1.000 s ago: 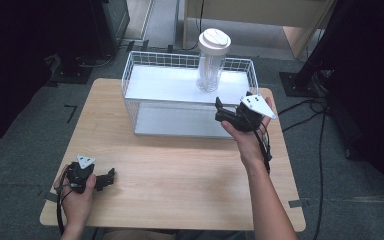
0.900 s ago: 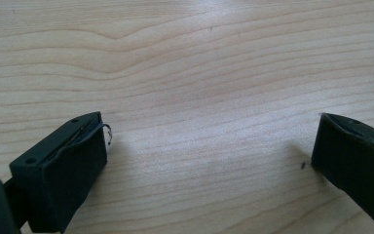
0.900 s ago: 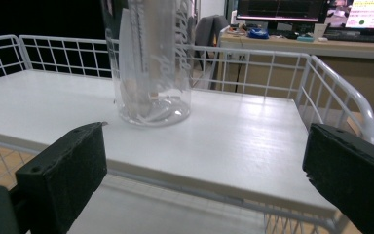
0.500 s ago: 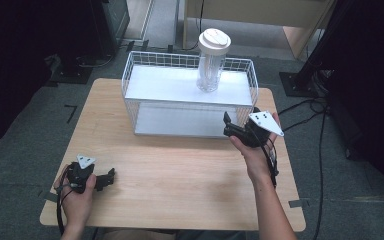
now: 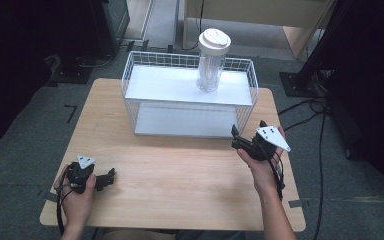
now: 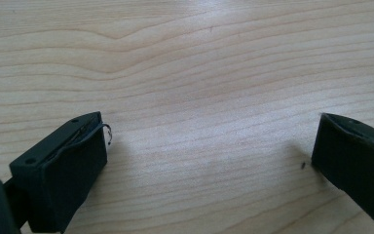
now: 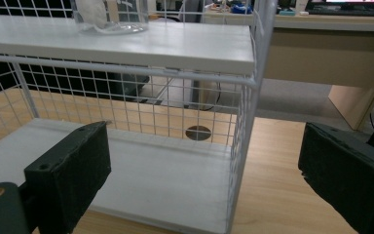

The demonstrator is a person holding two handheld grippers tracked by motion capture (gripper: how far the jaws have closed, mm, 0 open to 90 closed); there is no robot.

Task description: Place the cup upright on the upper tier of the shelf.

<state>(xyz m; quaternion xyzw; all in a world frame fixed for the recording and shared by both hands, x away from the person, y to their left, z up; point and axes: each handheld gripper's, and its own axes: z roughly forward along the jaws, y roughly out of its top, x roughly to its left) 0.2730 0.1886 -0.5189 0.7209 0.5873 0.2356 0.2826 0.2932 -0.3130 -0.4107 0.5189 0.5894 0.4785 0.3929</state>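
Right gripper held low over the wooden table, just off the near right corner of the white wire rack, jaws apart and just now closing a little, with nothing between them. In the right gripper view, both black pads well clear of the rack's mesh, lower shelf straight ahead and slightly to the left.

Clear tumbler with a white lid upright on the rack's upper shelf, ahead of and above the right gripper, off to its left, well apart from the jaws. Base of the tumbler visible at the top of the right gripper view, flat on the shelf board, not tilted, touched by nothing.

Left gripper down at the near left of the table, far to the left of the right gripper and far short of the rack, jaws wide apart and empty over bare wood grain.

By the look of things, the placing of the tumbler on the upper shelf done: container set down, standing free, neither gripper on it. Little left beyond bringing the right gripper away from the rack, unless the lower shelf, bare at present, is meant to take something too; no other loose item on the table within reach of either gripper.
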